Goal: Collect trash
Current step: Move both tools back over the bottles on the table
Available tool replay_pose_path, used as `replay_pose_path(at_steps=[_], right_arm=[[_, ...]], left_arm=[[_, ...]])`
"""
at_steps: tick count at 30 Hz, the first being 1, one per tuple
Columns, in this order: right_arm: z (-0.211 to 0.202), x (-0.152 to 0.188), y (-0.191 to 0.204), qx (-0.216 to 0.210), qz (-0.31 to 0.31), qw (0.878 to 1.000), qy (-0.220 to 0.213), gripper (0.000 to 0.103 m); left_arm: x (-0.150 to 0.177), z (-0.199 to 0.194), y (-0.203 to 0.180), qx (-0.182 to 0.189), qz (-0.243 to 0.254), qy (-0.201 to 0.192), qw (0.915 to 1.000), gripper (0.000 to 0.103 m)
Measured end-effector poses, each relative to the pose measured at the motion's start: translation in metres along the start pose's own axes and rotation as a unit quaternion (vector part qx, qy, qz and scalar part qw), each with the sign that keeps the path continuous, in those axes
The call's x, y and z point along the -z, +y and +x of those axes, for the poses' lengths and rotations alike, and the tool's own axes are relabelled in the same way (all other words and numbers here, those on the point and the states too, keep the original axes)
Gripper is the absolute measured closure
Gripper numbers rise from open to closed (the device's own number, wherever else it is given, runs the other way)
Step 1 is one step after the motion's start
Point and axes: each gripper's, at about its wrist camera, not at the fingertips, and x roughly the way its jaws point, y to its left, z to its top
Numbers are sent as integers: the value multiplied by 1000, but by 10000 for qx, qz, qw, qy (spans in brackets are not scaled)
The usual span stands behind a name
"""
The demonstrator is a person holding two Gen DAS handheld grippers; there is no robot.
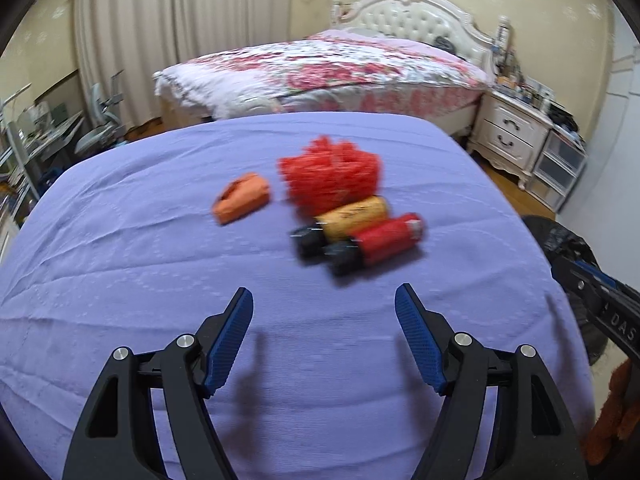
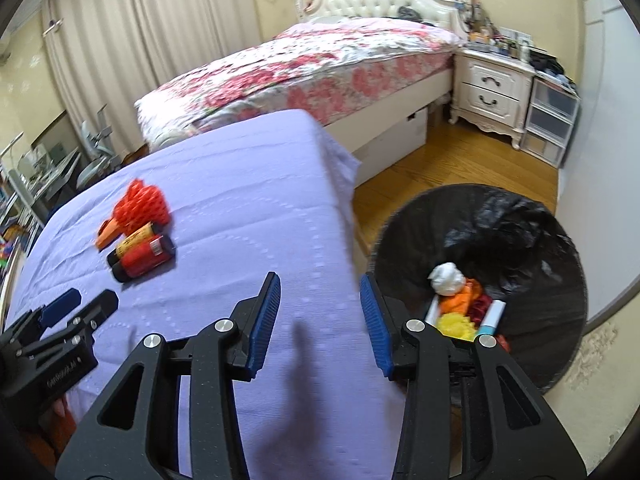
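1. Four pieces of trash sit bunched on the purple table (image 1: 120, 280): a red mesh ball (image 1: 330, 174), an orange wrapper (image 1: 242, 198), a yellow-labelled tube (image 1: 352, 218) and a red tube (image 1: 386, 240).
2. Left gripper (image 1: 324, 334) released, nothing between its jaws, pointing at the pile from nearby.
3. Right gripper (image 2: 318, 320) also empty, jaws parted, over the table edge beside the black-lined bin (image 2: 520, 240), which already holds scraps.
4. The mesh ball looks light and squashy; pinch anywhere.
5. The tubes look stiff and round, likely to roll; clamp across the middle.
6. The wrapper looks soft; grip its raised fold.
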Motion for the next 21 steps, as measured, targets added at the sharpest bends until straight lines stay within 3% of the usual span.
replay_pose_path(at_steps=[10, 21], right_arm=[[20, 1, 70, -262, -619, 9974, 263, 62], [49, -11, 109, -199, -865, 9951, 435, 62]], left_arm=[[-2, -7, 73, -426, -518, -65, 9977, 32], [6, -4, 116, -410, -959, 112, 9945, 32]])
